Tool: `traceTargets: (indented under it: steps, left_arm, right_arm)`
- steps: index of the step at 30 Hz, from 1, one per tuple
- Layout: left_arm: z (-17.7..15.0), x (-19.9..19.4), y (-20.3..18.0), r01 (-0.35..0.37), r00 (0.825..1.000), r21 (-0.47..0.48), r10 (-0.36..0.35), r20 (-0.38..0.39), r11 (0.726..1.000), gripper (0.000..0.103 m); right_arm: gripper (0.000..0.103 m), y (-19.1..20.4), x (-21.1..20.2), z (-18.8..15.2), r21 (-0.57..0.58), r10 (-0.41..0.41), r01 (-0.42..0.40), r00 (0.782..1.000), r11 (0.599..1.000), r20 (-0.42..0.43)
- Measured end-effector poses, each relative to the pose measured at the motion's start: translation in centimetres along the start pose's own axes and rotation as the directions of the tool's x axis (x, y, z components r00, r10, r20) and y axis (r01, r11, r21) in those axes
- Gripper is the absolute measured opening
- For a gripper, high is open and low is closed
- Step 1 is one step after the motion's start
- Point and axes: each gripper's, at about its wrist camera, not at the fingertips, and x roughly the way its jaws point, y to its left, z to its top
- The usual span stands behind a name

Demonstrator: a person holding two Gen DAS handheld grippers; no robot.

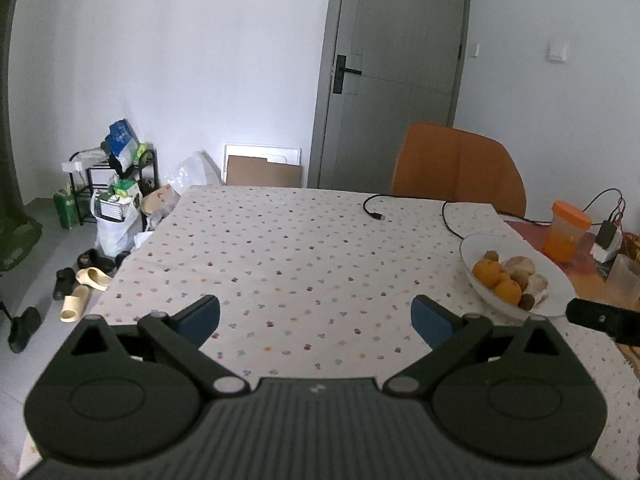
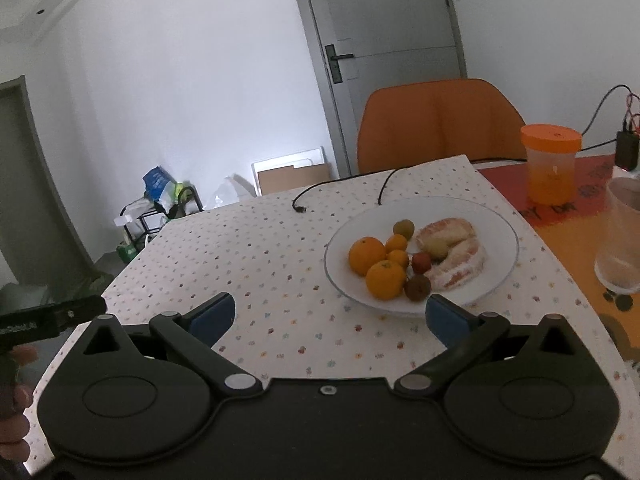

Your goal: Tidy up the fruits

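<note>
A white plate (image 2: 500, 224) sits on the dotted tablecloth and holds several oranges (image 2: 366, 255), small brown and green fruits (image 2: 417, 287) and peeled pomelo pieces (image 2: 460, 264). My right gripper (image 2: 330, 318) is open and empty, just in front of the plate's near rim. My left gripper (image 1: 316, 316) is open and empty over bare cloth, with the plate (image 1: 560, 280) to its right. The oranges (image 1: 496, 278) show there too.
An orange-lidded jar (image 2: 550, 168) and a clear glass (image 2: 620, 240) stand right of the plate. A black cable (image 2: 340, 188) lies behind it. An orange chair (image 2: 440, 124) stands at the table's far edge. Bags, a rack and slippers (image 1: 88, 280) are on the floor at left.
</note>
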Motion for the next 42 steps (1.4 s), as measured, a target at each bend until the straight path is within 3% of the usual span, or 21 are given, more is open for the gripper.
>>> traceTargets:
  steps: [12, 42]
  left_arm:
    - [-1.3, -2.3, 0.0, 0.004, 1.000, 0.017, -0.004, 0.002, 1.000, 0.103]
    - [-1.7, -2.2, 0.1, 0.024, 0.999, -0.006, -0.024, -0.031, 1.000, 0.103]
  right_arm:
    - [0.103, 0.5, -2.2, -1.0, -0.026, -0.034, 0.034, 0.999, 0.999, 0.002]
    - [0.103, 1.5, -2.6, -2.1, -0.065, -0.038, 0.036, 0.999, 0.997, -0.022]
